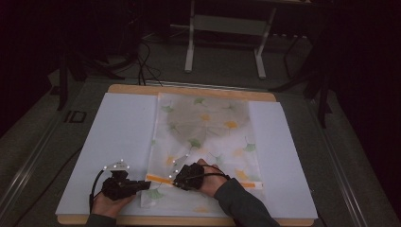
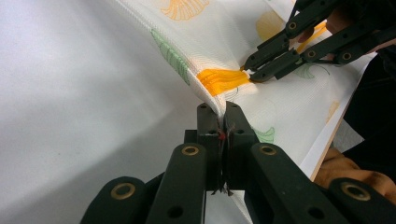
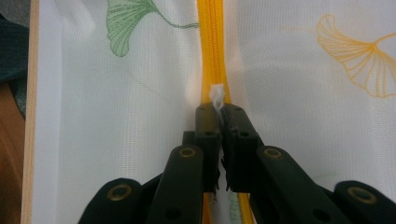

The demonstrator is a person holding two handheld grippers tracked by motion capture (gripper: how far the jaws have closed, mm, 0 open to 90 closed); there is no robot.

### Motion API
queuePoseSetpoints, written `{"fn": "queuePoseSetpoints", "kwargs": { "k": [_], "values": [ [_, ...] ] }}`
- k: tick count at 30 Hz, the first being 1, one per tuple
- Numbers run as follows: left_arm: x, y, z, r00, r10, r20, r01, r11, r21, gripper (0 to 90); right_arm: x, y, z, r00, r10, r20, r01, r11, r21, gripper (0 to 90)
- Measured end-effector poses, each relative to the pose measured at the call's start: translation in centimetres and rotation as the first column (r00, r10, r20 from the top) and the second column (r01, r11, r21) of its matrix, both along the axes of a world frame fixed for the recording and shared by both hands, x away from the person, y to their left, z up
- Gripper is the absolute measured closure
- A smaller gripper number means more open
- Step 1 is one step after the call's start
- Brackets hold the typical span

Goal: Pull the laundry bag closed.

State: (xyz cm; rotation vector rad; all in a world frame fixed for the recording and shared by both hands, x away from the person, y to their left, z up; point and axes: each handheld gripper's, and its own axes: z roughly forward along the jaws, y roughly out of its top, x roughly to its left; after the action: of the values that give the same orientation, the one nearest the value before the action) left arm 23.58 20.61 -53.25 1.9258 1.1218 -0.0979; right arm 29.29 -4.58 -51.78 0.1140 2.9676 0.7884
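step: zipping mesh bag [image 1: 208,142] | left gripper [image 2: 222,122] clamped on the bag's edge beside the zipper [image 3: 212,56] | right gripper [image 3: 218,114] pinching the white zipper pull [image 3: 217,93] | next: steady slide along zipper, I guess

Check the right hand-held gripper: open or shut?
Shut: the right hand-held gripper has its jaws pinched on the white pull of the orange zipper.
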Motion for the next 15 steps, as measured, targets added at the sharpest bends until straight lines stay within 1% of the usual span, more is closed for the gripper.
{"fn": "queuePoseSetpoints", "kwargs": {
  "k": [10, 15],
  "values": [
    [-0.02, 0.09, 0.03, 1.0000, 0.003, 0.000, -0.003, 1.0000, -0.002, 87.9, 0.09, -0.38, 0.06, 1.0000, 0.000, -0.001, 0.000, 0.9999, -0.011, 85.9],
    [-0.01, 0.11, 0.03, 1.0000, 0.004, 0.001, -0.004, 1.0000, 0.000, 87.9, 0.24, -0.75, 0.04, 1.0000, -0.003, -0.005, 0.003, 1.0000, -0.006, 86.4]
  ]
}}
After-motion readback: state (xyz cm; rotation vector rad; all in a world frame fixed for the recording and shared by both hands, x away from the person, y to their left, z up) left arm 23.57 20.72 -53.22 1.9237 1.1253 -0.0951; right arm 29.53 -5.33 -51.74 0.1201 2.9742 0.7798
